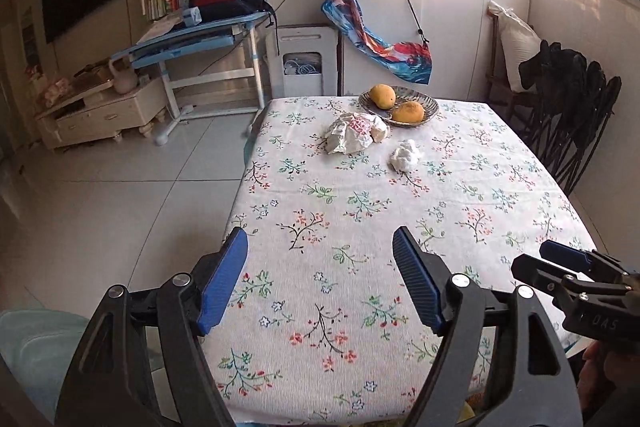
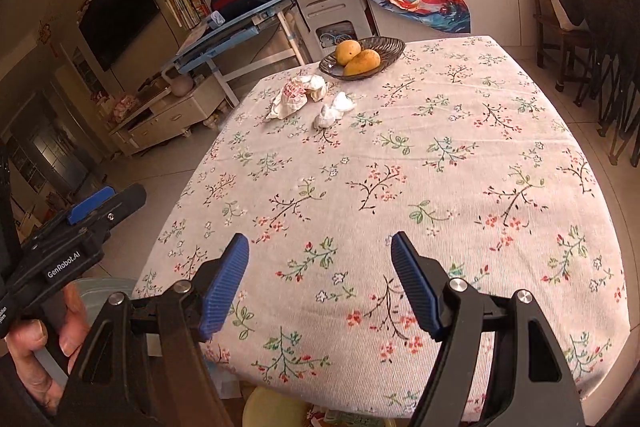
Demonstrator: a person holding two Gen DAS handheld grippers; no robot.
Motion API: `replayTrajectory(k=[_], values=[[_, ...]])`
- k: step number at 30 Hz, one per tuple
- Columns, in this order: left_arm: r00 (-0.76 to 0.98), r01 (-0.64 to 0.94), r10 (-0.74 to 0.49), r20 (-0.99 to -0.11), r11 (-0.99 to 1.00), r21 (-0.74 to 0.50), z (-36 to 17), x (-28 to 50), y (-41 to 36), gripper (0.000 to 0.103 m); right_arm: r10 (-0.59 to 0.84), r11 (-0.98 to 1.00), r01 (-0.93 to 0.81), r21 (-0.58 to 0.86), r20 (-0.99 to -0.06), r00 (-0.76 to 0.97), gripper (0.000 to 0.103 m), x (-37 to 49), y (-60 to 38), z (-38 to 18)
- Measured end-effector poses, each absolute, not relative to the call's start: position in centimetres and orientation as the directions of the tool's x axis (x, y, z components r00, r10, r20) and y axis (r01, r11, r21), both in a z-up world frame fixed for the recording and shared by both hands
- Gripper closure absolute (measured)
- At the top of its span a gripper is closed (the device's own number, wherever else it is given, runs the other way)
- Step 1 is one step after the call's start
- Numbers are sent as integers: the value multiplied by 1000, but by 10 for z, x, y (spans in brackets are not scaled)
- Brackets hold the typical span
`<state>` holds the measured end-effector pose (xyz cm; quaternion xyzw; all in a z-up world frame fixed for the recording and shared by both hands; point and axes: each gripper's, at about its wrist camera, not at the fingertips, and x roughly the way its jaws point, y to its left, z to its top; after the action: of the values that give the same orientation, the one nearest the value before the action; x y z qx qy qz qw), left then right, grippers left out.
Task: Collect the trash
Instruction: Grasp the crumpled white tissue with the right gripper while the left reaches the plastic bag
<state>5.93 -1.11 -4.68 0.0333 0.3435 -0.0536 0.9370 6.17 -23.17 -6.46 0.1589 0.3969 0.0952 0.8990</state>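
while both grippers hang over the near edge of the table (image 1: 520,155), low in each frame, the trash lies well up the picture, so the step in hand looks like a reach across the flowered cloth with nothing carried yet. the table fills the middle of both views; in the left wrist view its far end sits just above centre, where a dark dish (image 1: 430,103) holds two mangoes (image 1: 408,111), which are not trash and should stay untouched. just below and left of the dish lies the crumpled wrapper (image 1: 356,133), the larger piece, its pink-printed patch facing up; in the right wrist view it shows in the upper left of centre (image 2: 298,99). to its lower right, apart from it, sits the small white tissue wad (image 1: 405,155), which in the right wrist view (image 2: 334,111) looks like two lobes close together. the left gripper (image 1: 320,283) has its blue pads spread wide with only cloth showing between them, and the right gripper (image 2: 320,283) stands equally wide and empty. a sensible approach, i judge, is to send each gripper to a separate piece, the left to the wrapper and the right to the wad, coming in low and nearly along the cloth so the pads straddle the paper without pinching the tablecloth, and closing gently since both pieces look light and may skid toward the dish.
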Motion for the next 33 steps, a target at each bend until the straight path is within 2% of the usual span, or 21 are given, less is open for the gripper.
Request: replayTrajectory(k=[5,17,26,31,33], values=[[751,88,-85,-655,996,-28,-50,117,-11,31,279,939,-40,341,-690,667,32,112,-226,-70],[716,122,-109,-690,992,-30,-79,233,-42,30,235,962,-41,271,-742,628,34,219,-211,-88],[681,133,-99,-726,991,-11,-108,290,-63,30,212,975,-74,208,-787,579,50,243,-208,-104],[667,137,-90,-740,991,4,-118,313,-78,30,215,977,-120,179,-792,571,77,244,-208,-102],[652,133,-87,-753,991,1,-124,321,-82,30,225,974,-139,177,-793,566,83,246,-208,-102]])
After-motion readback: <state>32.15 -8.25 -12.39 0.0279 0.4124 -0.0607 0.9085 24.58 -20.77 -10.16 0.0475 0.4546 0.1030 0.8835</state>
